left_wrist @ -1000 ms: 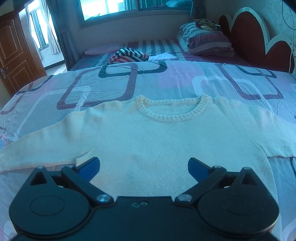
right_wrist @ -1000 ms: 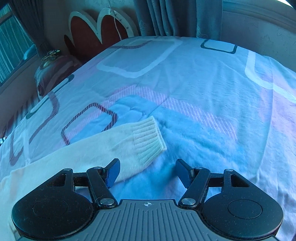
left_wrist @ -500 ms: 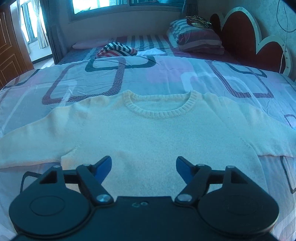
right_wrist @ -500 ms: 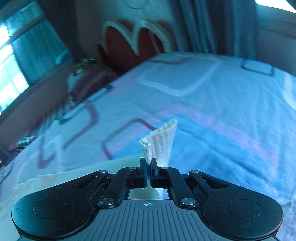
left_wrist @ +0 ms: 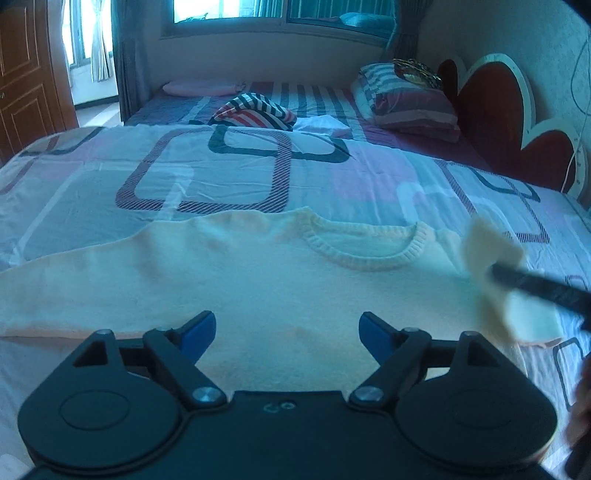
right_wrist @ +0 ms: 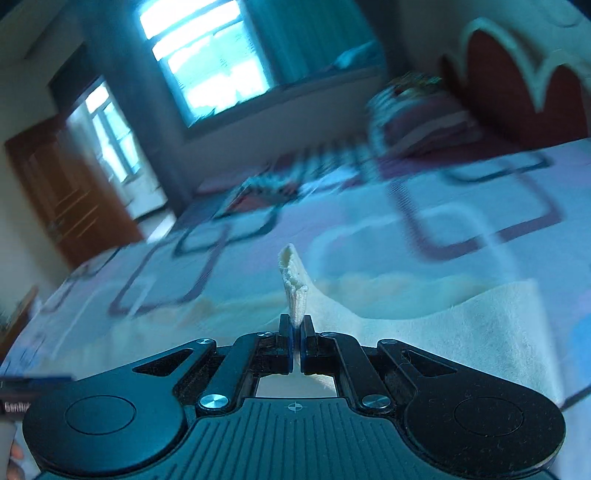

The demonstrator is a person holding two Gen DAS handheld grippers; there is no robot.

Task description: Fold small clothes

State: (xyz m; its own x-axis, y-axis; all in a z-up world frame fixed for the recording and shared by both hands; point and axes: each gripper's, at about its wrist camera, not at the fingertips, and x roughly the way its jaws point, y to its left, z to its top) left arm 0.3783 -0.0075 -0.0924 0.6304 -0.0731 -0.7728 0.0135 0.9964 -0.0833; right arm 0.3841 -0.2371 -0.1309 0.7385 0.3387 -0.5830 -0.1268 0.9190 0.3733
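left wrist view, l to r: wooden door [left_wrist: 22, 74] at the far upper left, window [left_wrist: 273, 14] along the top w/ curtains. bed [left_wrist: 92, 173] w/ a patterned sheet fills the middle. cream sweater [left_wrist: 258, 277] lies flat across the centre of the frame, neckline [left_wrist: 365, 251] right of centre, one sleeve running out to the left edge. left gripper [left_wrist: 287, 330] sits at bottom centre over the sweater's lower body, jaws apart and opening, blue pads [left_wrist: 197, 330] clear of the knit, nothing pinched btwn them. further back, upper middle: striped folded cloth [left_wrist: 255, 110], then striped pillows [left_wrist: 406, 99] upper right, red scalloped headboard [left_wrist: 509, 122] at far right. at right edge mid-frame the other sleeve's cuff [left_wrist: 491, 251] is lifted off the bed, blurred, w/ a dark gripper finger across it.

right wrist view, l to r: door [right_wrist: 70, 192] at left, window [right_wrist: 207, 62] upper middle, all smeared by motion blur. right gripper [right_wrist: 296, 332] at bottom centre, jaws together and clamped on the ribbed cuff [right_wrist: 293, 288], which sticks up above the fingertips. sleeve fabric trails down to the lower right, sweater body [right_wrist: 480, 332] spread on the sheet at right. pillows [right_wrist: 417, 122] and headboard [right_wrist: 517, 88] upper right, blurred.
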